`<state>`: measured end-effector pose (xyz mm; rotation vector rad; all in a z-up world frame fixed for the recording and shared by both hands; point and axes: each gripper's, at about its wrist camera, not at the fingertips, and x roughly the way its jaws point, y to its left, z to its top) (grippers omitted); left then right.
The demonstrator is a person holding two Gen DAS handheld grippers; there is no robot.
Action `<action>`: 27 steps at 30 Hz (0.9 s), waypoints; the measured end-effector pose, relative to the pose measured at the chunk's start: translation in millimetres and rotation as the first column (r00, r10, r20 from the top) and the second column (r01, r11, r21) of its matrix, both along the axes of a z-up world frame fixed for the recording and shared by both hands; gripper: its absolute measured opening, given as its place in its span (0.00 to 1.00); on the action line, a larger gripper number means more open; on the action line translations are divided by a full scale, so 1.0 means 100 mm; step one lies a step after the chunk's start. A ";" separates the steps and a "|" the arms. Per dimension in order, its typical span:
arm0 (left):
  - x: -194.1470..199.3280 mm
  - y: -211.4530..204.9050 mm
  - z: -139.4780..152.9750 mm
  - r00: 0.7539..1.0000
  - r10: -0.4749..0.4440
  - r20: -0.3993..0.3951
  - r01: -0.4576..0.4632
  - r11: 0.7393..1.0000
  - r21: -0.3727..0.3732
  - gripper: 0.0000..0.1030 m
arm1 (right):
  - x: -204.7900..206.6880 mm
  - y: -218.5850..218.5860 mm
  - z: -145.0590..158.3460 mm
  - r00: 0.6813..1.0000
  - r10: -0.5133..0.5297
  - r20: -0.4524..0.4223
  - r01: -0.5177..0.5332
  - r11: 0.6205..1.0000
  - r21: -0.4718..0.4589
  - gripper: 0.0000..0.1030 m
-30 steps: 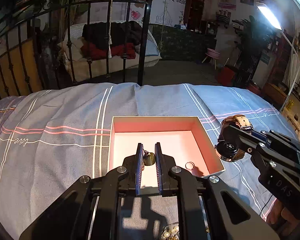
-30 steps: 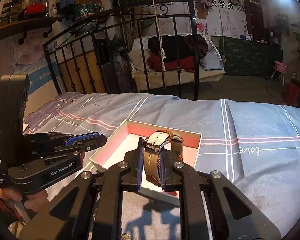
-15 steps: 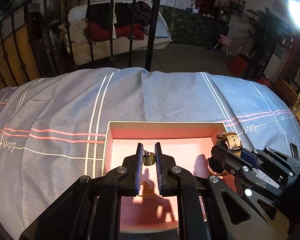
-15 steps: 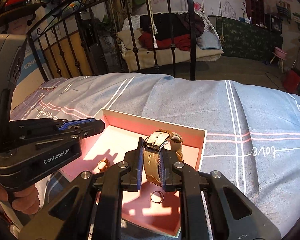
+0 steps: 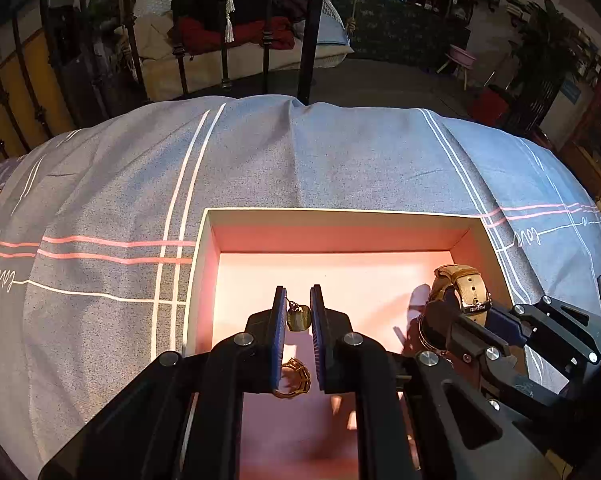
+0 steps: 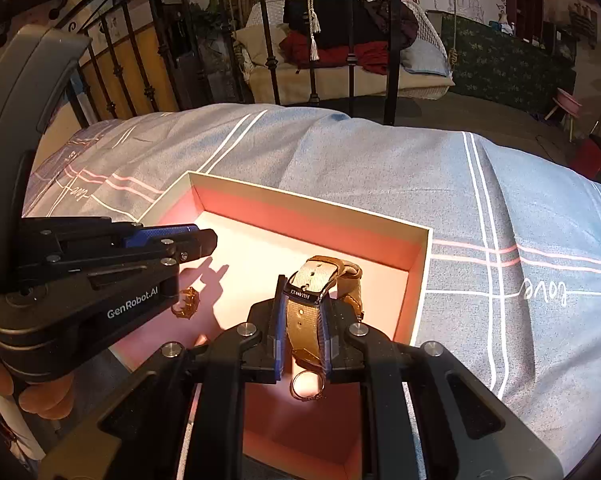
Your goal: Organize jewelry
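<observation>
over the pink box (image 5: 466, 236) on the striped bedspread (image 5: 100, 208), the left gripper (image 5: 298, 312) pinches a small gold pendant (image 5: 299, 317) between its blue pads, above a gold ring (image 5: 294, 378) on the box floor. the right gripper (image 6: 303, 320) clamps a tan-strapped watch (image 6: 320, 280) just above a thin silver ring (image 6: 307, 385).

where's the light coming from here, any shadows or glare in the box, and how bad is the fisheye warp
Left wrist view: box floor glows washed-out pink, the watch casts a shadow leftward, and the bedspread bulges like a dome. Right wrist view: the left gripper throws a finger-shaped shadow on the floor, a bright spot shows inside the ring, and the corners go dark.
</observation>
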<state>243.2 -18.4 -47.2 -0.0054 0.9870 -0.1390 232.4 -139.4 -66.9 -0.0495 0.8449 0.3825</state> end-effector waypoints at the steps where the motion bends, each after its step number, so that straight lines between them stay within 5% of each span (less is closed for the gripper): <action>1: 0.00 0.00 -0.01 1.000 -0.003 -0.003 0.003 1.000 0.005 0.11 | -0.01 0.01 0.00 1.000 0.002 0.001 -0.002 1.000 -0.007 0.14; 4: -0.02 0.01 0.00 1.000 -0.016 -0.021 0.016 1.000 -0.008 0.14 | -0.04 0.01 -0.01 1.000 0.015 -0.016 -0.015 1.000 -0.018 0.15; 5: -0.04 0.03 0.02 1.000 -0.017 -0.019 0.017 1.000 -0.019 0.22 | -0.05 0.01 -0.01 1.000 0.021 -0.020 -0.021 1.000 -0.023 0.19; 6: -0.07 0.05 0.06 1.000 -0.008 -0.005 0.008 1.000 -0.020 0.33 | -0.07 0.00 0.01 1.000 0.021 -0.014 -0.021 0.999 -0.029 0.24; 8: -0.17 0.08 0.16 0.999 0.003 0.040 -0.002 1.000 -0.024 0.47 | -0.18 -0.03 0.06 1.000 0.012 0.014 -0.012 1.000 -0.029 0.51; 10: -0.30 0.12 0.27 0.998 -0.007 0.070 0.010 0.999 -0.041 0.54 | -0.35 -0.07 0.16 0.998 0.002 0.066 -0.001 1.000 -0.022 0.58; 16: -1.03 0.22 0.28 0.994 -0.052 0.099 0.060 0.995 -0.075 0.62 | -1.08 -0.32 0.29 0.991 -0.024 0.129 0.015 0.998 0.068 0.58; 23: -1.82 0.30 -0.11 0.999 -0.044 -0.005 0.043 0.986 -0.160 0.62 | -1.77 -0.50 -0.01 0.995 -0.046 0.086 0.039 0.996 0.082 0.58; 27: -2.06 0.29 -0.18 0.999 -0.038 -0.005 0.037 0.990 -0.135 0.62 | -1.89 -0.53 -0.13 0.997 -0.048 0.053 0.043 0.995 0.088 0.58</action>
